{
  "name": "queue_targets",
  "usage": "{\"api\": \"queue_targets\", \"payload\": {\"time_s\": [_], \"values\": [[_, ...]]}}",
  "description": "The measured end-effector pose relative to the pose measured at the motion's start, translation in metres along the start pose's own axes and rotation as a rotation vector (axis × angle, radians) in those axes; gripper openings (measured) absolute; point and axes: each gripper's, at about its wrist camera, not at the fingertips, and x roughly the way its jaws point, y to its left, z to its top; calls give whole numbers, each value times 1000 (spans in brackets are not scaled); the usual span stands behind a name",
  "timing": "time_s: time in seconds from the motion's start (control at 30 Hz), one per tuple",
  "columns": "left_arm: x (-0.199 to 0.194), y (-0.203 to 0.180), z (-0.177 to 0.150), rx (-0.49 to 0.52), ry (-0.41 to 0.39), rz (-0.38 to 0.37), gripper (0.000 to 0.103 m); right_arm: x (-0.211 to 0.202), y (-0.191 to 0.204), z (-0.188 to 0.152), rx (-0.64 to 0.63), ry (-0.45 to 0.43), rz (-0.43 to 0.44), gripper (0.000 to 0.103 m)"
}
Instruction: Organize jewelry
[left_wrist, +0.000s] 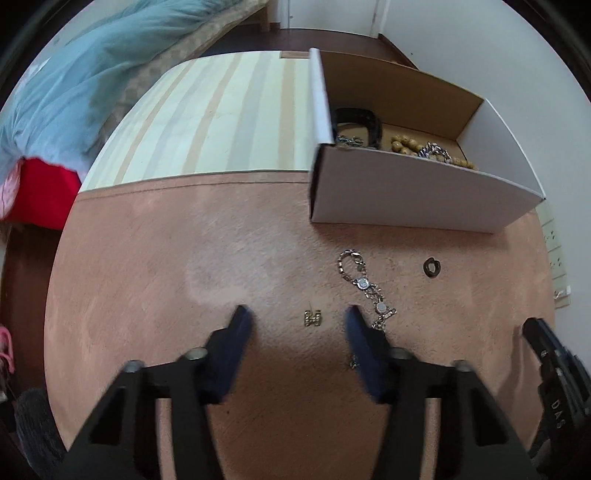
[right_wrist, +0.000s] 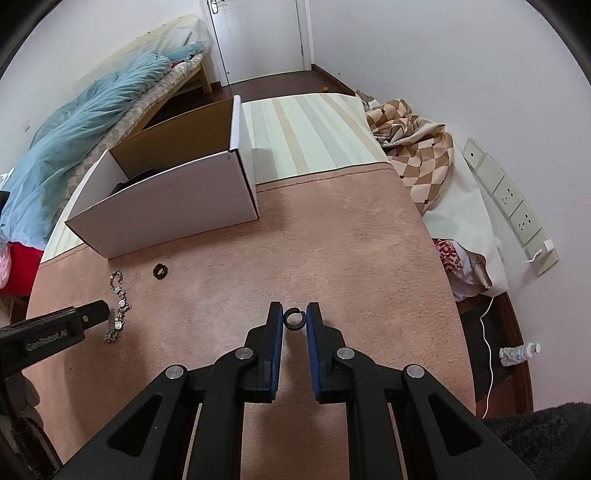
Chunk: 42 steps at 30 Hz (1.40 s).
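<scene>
My left gripper (left_wrist: 295, 314) is open just above the pink mat, with a small gold H-shaped earring (left_wrist: 312, 318) between its fingertips. A silver chain bracelet (left_wrist: 364, 284) lies beside its right finger and also shows in the right wrist view (right_wrist: 119, 306). A black ring (left_wrist: 431, 266) lies further right, near the white cardboard box (left_wrist: 406, 192). The box holds a black band, wooden beads and a chain. My right gripper (right_wrist: 294, 314) is shut on a second black open ring (right_wrist: 294, 318), pinched between its fingertips over the mat.
The pink mat (right_wrist: 332, 258) covers a bed with a striped sheet (left_wrist: 221, 110). A checked cloth (right_wrist: 417, 155) lies at the right edge. Wall sockets (right_wrist: 513, 206) and a white cable are on the right. A blue quilt (right_wrist: 85, 122) lies on another bed behind.
</scene>
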Motion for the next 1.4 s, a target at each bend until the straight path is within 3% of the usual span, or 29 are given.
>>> {"api": "queue_targets", "payload": {"time_s": [0.13,0.2,0.5,0.83,1.03,1.13,1.4], "values": [[-1,-8,1,23,-18,-3,14,0,-3,1,7,-3,-5,13],[-1,-12,2,29,-23,-8,7,-1,-4,1,10,-4,-4,13],[-25,4,-7,1,-64,-48,6,-18,-1,8,28,-35,35,13],[-90,36,7,-72,-137,-152,6,-59,20,41,42,-94,172,13],[-107,22,50,-53,-148,-243,6,-65,39,82,0,-105,245,13],[-102,6,78,-23,-145,-251,6,-51,46,117,-12,-85,260,13],[-53,-16,147,39,-31,-243,6,22,65,182,-120,101,220,13]]}}
